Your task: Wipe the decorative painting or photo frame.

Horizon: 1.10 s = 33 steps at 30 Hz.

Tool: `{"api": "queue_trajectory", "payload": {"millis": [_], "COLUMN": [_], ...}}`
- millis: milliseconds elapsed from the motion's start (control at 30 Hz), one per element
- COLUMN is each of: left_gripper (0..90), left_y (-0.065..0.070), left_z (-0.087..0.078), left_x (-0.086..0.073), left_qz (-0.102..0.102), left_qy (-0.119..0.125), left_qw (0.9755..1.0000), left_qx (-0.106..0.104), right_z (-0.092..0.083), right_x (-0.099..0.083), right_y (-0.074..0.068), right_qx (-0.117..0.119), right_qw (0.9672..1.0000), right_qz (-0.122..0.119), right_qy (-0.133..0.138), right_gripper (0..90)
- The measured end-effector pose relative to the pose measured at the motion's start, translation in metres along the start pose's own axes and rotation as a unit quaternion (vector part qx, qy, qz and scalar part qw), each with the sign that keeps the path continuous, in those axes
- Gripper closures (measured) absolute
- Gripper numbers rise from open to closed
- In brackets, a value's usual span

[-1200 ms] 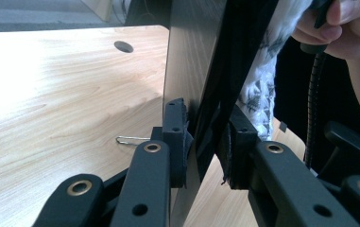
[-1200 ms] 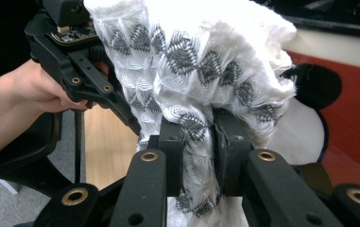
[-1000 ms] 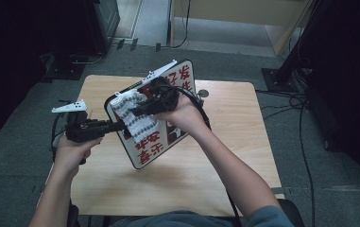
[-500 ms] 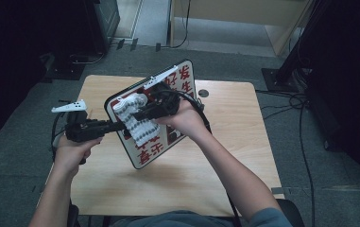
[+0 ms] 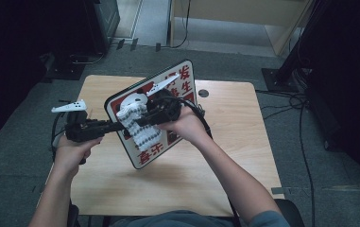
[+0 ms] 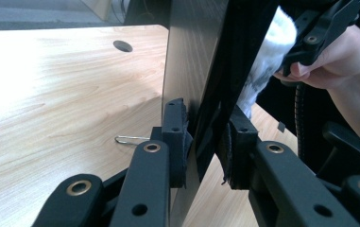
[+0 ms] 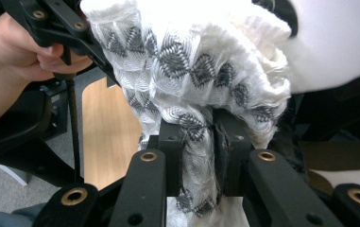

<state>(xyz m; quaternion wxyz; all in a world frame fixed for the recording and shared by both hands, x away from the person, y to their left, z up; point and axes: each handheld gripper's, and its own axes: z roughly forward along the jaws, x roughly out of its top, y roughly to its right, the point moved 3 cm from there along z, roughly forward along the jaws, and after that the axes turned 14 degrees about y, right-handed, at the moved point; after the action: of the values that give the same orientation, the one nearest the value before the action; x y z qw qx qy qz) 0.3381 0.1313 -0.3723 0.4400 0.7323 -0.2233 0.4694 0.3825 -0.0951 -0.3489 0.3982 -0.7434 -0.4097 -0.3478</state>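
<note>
A flat sign board [image 5: 168,90] with red characters on white is held tilted above the wooden table. My left gripper [image 5: 114,126] is shut on its left edge, and in the left gripper view the pads [image 6: 175,137] clamp the thin board [image 6: 192,61] edge-on. My right gripper [image 5: 142,118] is shut on a white cloth [image 5: 140,125] with a grey diamond pattern, pressed against the board's face. In the right gripper view the cloth [image 7: 187,61] bunches up between and above the black jaws, against the white board [image 7: 333,38].
The wooden table [image 5: 225,156] has a round cable hole [image 5: 203,93] near its far edge. A small metal clip [image 6: 128,139] lies on the tabletop under the board. Cables [image 5: 291,101] run over the grey floor to the right, and dark equipment stands at the back left.
The right gripper and cloth have slid down the board's face, from its upper part toward the middle. The left gripper and board have stayed put.
</note>
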Motion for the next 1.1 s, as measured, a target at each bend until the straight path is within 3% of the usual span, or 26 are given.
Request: {"api": "queue_trajectory", "payload": {"millis": [533, 1100], "left_gripper": [75.0, 74.9], "left_y": [0.000, 0.000], "left_z": [0.000, 0.000], "left_x": [0.000, 0.000], "left_qz": [-0.001, -0.001], "left_qy": [0.000, -0.001], "left_qw": [1.0000, 1.0000], "left_qx": [0.000, 0.000], "right_z": [0.005, 0.011], "right_x": [-0.017, -0.041], "right_y": [0.004, 0.008], "right_qx": [-0.001, 0.008], "right_qw": [0.9999, 0.9998], "right_qz": [0.006, 0.011], "right_qy": [-0.014, -0.011], "right_gripper": [76.2, 76.1]}}
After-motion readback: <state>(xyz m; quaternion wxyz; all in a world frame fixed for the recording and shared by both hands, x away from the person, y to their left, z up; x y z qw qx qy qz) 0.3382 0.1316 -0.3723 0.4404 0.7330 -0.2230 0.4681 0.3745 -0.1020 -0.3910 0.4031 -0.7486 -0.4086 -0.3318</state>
